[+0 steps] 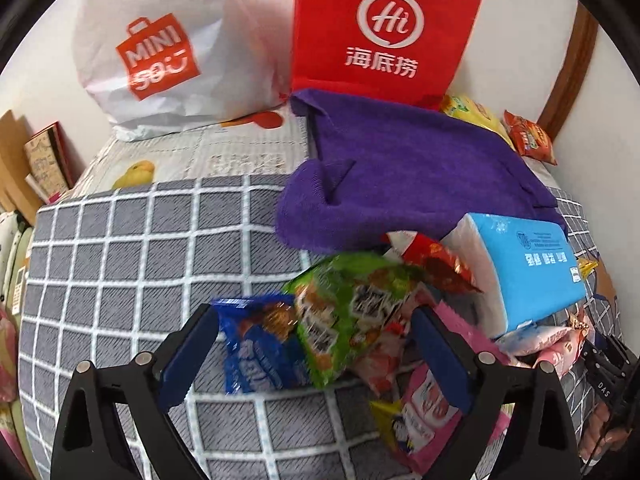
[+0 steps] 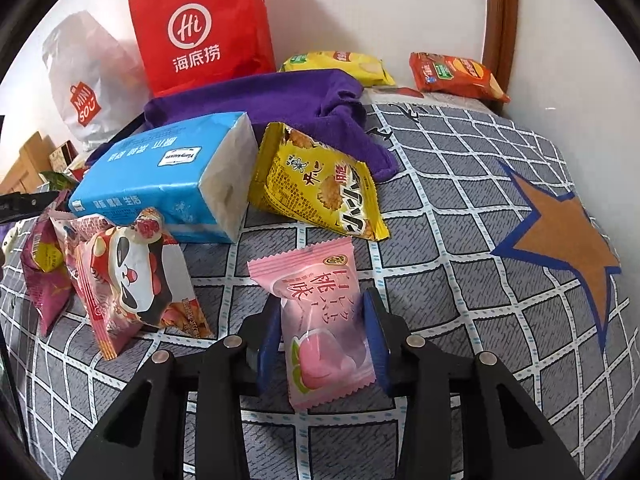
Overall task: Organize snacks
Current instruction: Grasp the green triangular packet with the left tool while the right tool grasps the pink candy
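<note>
Both tongs work over a bed covered in a grey checked sheet (image 1: 120, 248). Going left to right, the left gripper (image 1: 316, 344) has its jaws spread wide, and a blue packet (image 1: 256, 352) and a green packet (image 1: 352, 308) sit in the gap between them; both are blurred, and I cannot tell whether either finger touches them. The green packet lies slanted across the gap, its long axis running from the near left up toward the far right, overlapping the blue one. Just right of them is a heap of small pink packets (image 1: 424, 404), then a blue tissue pack (image 1: 532, 268) resting against a purple towel (image 1: 408, 172). At the far edge of the bed, against the wall, stand a white shopping bag (image 1: 160, 52) and a red paper bag (image 1: 380, 28).

The right gripper (image 2: 324, 340) has its jaws partly closed around a pink peach candy packet (image 2: 320, 320), both blue pads right at its sides, so it looks gripped. That packet's long axis runs straight along the fingers, its top seam pointing away toward the yellow cracker packet (image 2: 320, 184). My guess is the right hand is nearer to carrying its snack off, while the left needs to close first
</note>
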{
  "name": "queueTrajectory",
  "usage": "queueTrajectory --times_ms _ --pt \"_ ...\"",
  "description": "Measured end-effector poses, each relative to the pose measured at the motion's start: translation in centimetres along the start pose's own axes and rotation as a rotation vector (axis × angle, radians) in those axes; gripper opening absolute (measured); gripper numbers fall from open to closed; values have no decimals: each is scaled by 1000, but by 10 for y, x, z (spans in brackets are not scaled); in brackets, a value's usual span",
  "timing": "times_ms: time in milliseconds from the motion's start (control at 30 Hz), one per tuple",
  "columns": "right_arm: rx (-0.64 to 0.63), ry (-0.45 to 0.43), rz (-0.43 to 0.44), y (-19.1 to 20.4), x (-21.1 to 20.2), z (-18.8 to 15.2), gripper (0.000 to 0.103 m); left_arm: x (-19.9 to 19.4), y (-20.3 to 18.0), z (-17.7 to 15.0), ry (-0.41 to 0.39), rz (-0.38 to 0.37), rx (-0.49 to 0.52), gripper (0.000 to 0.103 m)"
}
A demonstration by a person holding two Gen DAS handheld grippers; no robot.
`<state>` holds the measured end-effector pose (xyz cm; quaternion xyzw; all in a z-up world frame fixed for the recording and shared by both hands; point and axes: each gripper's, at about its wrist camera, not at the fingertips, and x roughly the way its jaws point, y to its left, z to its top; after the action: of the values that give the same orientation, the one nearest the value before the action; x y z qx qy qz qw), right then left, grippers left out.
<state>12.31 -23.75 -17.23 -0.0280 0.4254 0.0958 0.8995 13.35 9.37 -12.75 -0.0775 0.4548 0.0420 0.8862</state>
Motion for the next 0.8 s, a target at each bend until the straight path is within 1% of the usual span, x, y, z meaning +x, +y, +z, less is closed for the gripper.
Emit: queueTrajectory --times_ms 33,167,200,233,300,367,500,600,700,800 --pt "-5 1 -7 1 0 0 39 2 -2 2 5 -7 7 87" --pt "-10 1 -13 3 0 0 39 11 -7 7 20 -32 20 79" --pt "-6 1 -18 4 0 1 39 12 -7 7 25 -47 19 73" --pt "-5 1 -23 4 0 0 39 13 -7 8 30 -71 15 62" --pt "-6 9 -30 5 -3 0 39 15 -6 8 39 -87 4 51" --pt "3 15 -27 3 -6 0 38 14 -6 6 31 -97 7 46" --pt "33 12 -6 0 -23 0 38 3 -2 2 11 -114 4 44" --pt "48 24 -6 -1 -32 1 38 -7 -1 1 -3 -106 11 44" --pt "84 -10 12 0 -46 2 38 -23 -1 -3 -26 -110 18 44" --pt "82 -31 40 4 -61 2 38 -36 -1 -6 -34 -111 16 44"
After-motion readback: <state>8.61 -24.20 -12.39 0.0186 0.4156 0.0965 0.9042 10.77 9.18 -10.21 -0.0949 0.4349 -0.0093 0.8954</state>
